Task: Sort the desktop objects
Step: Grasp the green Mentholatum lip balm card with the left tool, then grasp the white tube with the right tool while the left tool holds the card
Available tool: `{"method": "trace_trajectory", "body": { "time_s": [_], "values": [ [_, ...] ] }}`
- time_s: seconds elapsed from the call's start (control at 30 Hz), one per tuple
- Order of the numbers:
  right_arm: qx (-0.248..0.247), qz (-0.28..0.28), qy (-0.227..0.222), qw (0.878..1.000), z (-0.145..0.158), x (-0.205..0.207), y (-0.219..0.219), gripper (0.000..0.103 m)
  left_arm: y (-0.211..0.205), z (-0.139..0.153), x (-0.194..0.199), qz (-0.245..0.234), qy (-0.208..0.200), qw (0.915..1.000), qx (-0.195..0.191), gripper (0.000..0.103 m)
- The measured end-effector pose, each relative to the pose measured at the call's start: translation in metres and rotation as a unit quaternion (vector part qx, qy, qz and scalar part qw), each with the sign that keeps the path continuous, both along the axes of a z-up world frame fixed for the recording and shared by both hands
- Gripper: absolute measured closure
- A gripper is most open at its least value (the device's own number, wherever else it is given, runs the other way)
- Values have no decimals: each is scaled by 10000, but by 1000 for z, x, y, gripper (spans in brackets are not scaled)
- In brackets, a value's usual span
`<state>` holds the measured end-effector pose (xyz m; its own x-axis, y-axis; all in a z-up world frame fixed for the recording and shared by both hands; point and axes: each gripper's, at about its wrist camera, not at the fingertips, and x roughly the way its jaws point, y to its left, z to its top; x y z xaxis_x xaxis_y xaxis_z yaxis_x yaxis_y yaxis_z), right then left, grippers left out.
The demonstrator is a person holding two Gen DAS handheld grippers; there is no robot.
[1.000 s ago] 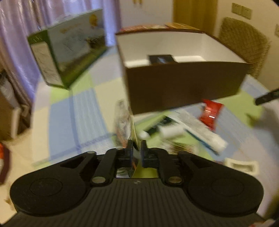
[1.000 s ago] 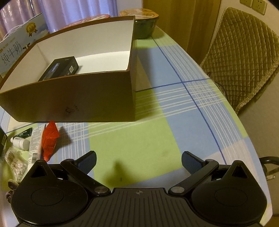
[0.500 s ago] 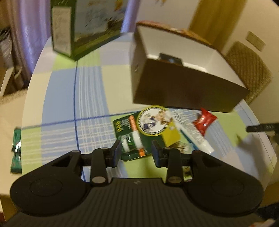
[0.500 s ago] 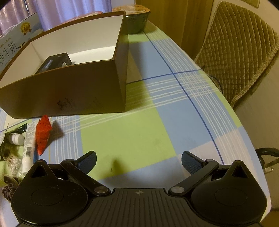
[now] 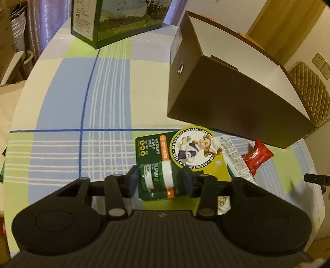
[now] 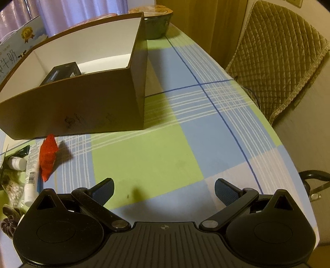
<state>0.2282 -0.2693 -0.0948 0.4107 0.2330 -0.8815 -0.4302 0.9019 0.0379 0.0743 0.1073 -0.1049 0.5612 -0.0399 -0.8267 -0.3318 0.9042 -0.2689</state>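
Observation:
The green Mentholatum blister card (image 5: 191, 148) lies flat on the checked tablecloth in front of the brown open box (image 5: 226, 99). My left gripper (image 5: 159, 181) hovers over the card's lower end. Its jaws are opening, the small jar on the card sits between them, and there is a gap at each pad. A white tube (image 5: 237, 158) and a red packet (image 5: 256, 156) lie just right of the card. In the right wrist view the box (image 6: 72, 107) holds a black item (image 6: 61, 73). My right gripper (image 6: 164, 191) stands open over bare cloth, right of the red packet (image 6: 47, 156).
A green milk carton box (image 5: 115, 18) stands at the far left of the table. A bowl (image 6: 156, 22) sits behind the brown box. A quilted chair (image 6: 274, 61) stands past the table's right edge. A small white bottle (image 6: 17, 162) and other bits lie at the lower left.
The left gripper was shut on the blister card held edge-on; it has rolled, dropped toward the table and opened, and the card now lies flat. The right gripper has hardly moved.

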Motion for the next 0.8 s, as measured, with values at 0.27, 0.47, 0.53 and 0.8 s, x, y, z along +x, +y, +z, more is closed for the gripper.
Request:
{"method": "trace_trajectory", "body": {
  "time_s": [0.27, 0.47, 0.53, 0.8],
  "values": [
    [193, 313, -39, 9993, 5, -9, 16, 2, 1, 16, -9, 36, -302, 9993, 224, 75],
    [496, 973, -26, 9940, 6, -21, 46, 2, 6, 33, -25, 234, -343, 9972, 621, 75],
    [554, 1248, -34, 9906, 6, -26, 59, 2, 9, 35, -29, 334, -300, 9962, 747, 75],
    [706, 2355, 111, 9693, 0, -56, 123, 31, 16, 37, -41, 571, -238, 9943, 865, 75]
  ]
}}
